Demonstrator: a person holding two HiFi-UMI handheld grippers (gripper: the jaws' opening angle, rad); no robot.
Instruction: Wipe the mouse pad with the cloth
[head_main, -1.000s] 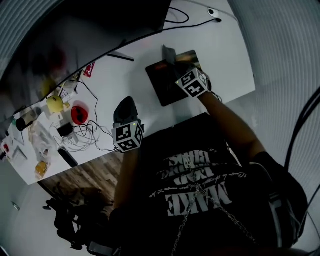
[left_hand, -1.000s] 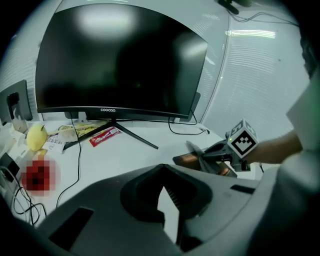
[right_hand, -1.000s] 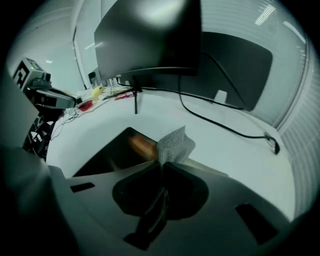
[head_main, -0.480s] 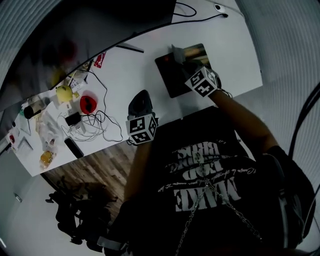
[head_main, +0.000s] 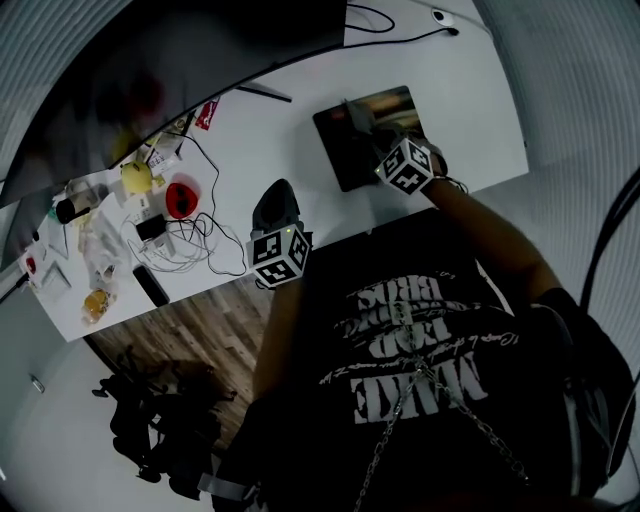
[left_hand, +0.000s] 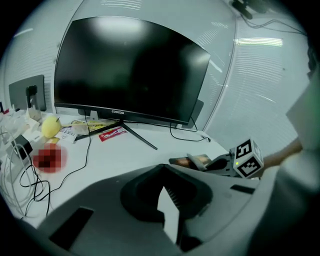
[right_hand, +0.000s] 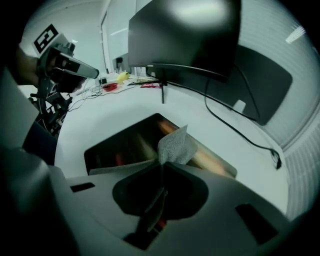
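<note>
Cloth (right_hand: 176, 144) is clenched in our right tongs (right_hand: 162, 163) for rubbing the mouse pad (right_hand: 122, 147), while our left tongs (left_hand: 162, 166) hang closed, empty.

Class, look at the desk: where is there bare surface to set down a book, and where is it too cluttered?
Bare white desk lies between the monitor stand's foot and the mouse pad; another strip runs from the pad's right edge to the desk's end. The left end is crowded: cables, a red round object, a yellow object.
</note>
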